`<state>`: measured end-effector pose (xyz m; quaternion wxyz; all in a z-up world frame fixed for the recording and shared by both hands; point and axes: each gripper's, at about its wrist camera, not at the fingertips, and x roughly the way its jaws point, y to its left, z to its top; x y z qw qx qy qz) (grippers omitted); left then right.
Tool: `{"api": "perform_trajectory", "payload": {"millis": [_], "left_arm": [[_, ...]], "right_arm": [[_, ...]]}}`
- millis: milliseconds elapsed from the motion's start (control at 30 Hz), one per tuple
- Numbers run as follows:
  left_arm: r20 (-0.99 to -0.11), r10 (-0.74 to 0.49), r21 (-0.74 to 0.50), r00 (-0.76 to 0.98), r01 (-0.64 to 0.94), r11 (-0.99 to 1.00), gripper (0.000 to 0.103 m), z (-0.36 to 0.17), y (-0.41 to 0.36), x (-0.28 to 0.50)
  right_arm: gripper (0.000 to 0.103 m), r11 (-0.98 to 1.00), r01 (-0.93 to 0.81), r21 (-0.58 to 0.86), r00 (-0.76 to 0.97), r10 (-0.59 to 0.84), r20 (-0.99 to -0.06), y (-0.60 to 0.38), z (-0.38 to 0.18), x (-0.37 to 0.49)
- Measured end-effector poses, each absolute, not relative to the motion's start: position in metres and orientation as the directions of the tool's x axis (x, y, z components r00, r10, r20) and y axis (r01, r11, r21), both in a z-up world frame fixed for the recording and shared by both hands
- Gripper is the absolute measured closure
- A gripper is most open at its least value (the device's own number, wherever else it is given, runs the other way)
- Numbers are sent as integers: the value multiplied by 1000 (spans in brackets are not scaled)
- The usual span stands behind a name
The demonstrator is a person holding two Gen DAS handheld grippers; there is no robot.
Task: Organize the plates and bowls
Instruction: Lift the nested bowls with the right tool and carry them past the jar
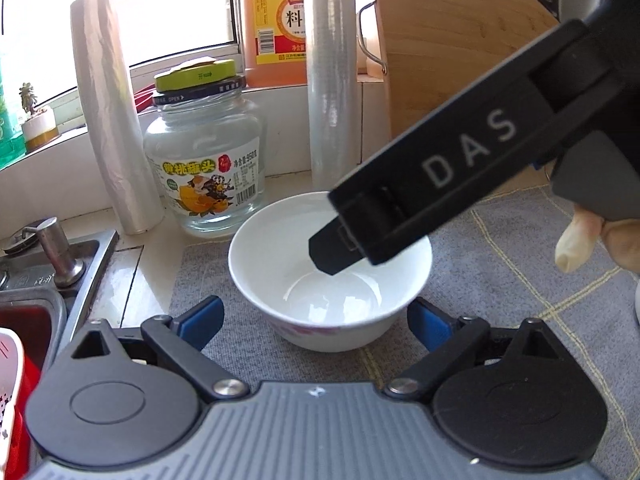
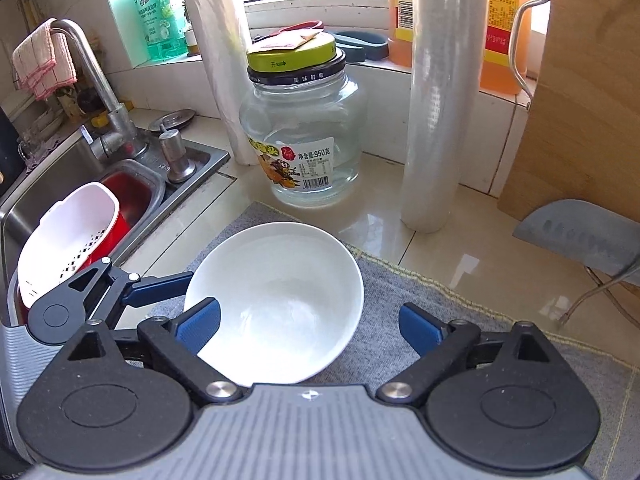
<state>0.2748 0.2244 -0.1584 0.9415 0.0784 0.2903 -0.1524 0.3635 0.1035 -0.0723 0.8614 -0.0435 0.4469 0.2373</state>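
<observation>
Right now the white bowl [image 1: 331, 270] sits upright on the grey mat [image 1: 500, 264], centred between the left gripper [image 1: 316, 320] and its wide-open, empty jaws. Over its rim (slightly closer) hovers the right gripper [image 2: 310, 330], likewise open, holding nothing.

Daylit, bright, source is the window [image 1: 120, 12] at the far side, blown out to white in both views. Backlight makes the orange bottle [image 1: 272, 20] glow. Glare patches on the glossy countertop [image 2: 460, 264] far right and inside the white bowl [image 2: 280, 296]. Shadows soft, falling toward the near side. Strong fisheye bend at the edges, wooden board [image 1: 452, 52] curves. Focus mostly sharp, slight softness at frame corners
</observation>
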Motion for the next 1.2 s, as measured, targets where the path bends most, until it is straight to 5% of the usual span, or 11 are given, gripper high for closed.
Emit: {"api": "perform_trajectory", "payload": {"millis": [733, 1200], "left_arm": [[-558, -289, 49, 778, 379, 924, 15, -158, 224, 276], [-570, -291, 58, 769, 391, 918, 15, -156, 223, 275]], "right_arm": [[38, 870, -468, 158, 462, 393, -795, 115, -83, 390], [40, 863, -483, 147, 446, 387, -807, 115, -81, 388]]}}
